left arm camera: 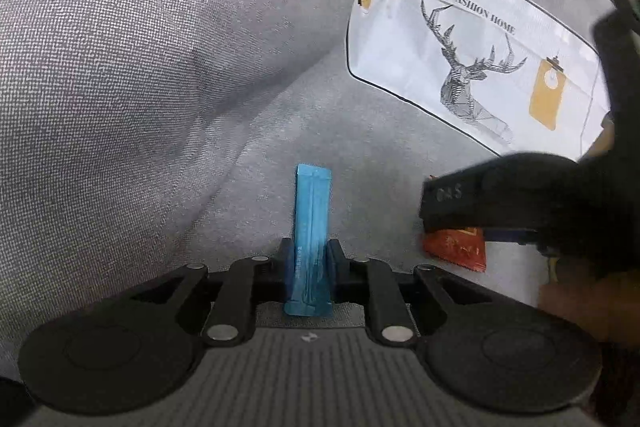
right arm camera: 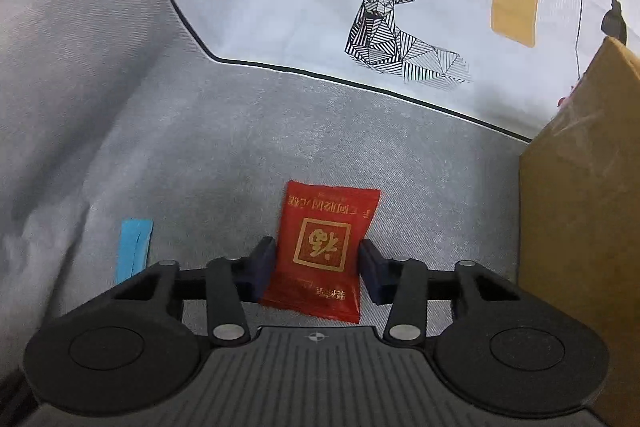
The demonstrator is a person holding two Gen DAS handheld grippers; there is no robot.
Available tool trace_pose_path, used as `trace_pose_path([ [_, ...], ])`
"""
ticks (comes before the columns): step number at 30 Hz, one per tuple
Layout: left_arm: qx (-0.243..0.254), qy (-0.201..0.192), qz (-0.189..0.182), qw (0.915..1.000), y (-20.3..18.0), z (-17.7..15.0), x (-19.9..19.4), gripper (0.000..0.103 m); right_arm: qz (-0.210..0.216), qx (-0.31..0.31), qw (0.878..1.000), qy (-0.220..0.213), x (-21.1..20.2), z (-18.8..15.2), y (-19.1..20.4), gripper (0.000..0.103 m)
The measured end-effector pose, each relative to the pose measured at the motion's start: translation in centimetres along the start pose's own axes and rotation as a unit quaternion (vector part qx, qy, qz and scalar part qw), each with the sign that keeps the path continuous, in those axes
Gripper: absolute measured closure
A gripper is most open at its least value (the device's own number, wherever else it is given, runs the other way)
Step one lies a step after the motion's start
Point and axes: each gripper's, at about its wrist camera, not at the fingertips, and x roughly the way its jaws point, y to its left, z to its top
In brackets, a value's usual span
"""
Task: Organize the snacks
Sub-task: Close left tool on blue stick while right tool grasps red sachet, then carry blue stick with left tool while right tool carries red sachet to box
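- My left gripper [left arm camera: 310, 259] has its two fingers pressed in on a slim blue stick packet [left arm camera: 311, 227], clamped on its lower half, so the packet stands lengthwise between them with its far end reaching out past the tips.
- The blue packet's near end sits just short of the gripper body, over the grey fabric seat [left arm camera: 160, 67] of what looks like a sofa.
- My right gripper [right arm camera: 318, 259] straddles a red snack packet [right arm camera: 324, 247] with a gold square emblem; the left finger [right arm camera: 262, 259] touches the packet's edge, and whether the right finger touches it I cannot tell, so I cannot say whether the fingers truly grip it.
- The red packet lies flat on the grey seat, its printed top end pointing away from me.
- From the left wrist view, my right gripper comes in from the right as a dark shape just above that red packet, close beside the blue one.
- From the right wrist view, the tip of the blue packet shows low on the left.
- Beyond both packets lies a white cloth [right arm camera: 320, 27] printed with a line-drawn deer head, yellow tags and the words "FASHION HOME".
- A brown cardboard box [right arm camera: 584, 207] stands at the right, near the red packet but apart from it.
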Motion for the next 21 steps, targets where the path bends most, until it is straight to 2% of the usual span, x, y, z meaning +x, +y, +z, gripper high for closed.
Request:
trace_pose_path([
  [5, 0.011, 0.000, -0.022, 0.9997, 0.3, -0.2, -0.7, 0.085, 0.017, 0.016, 0.999, -0.025, -3.2, -0.9, -0.8, 0.058],
  [11, 0.020, -0.007, -0.042, 0.9989, 0.4, -0.4, -1.7, 0.085, 0.041, 0.024, 0.996, -0.076, -9.9, -1.7, -0.9, 0.058],
  [15, 0.033, -0.019, -0.057, 0.9976, 0.0, -0.6, -2.8, 0.085, 0.064, 0.042, 0.990, -0.117, -15.3, -3.8, -2.2, 0.057],
  [21, 0.051, -0.036, -0.105, 0.9925, -0.3, -1.8, -5.7, 0.085, 0.089, 0.068, 0.978, -0.174, -21.9, -8.4, -5.1, 0.057],
])
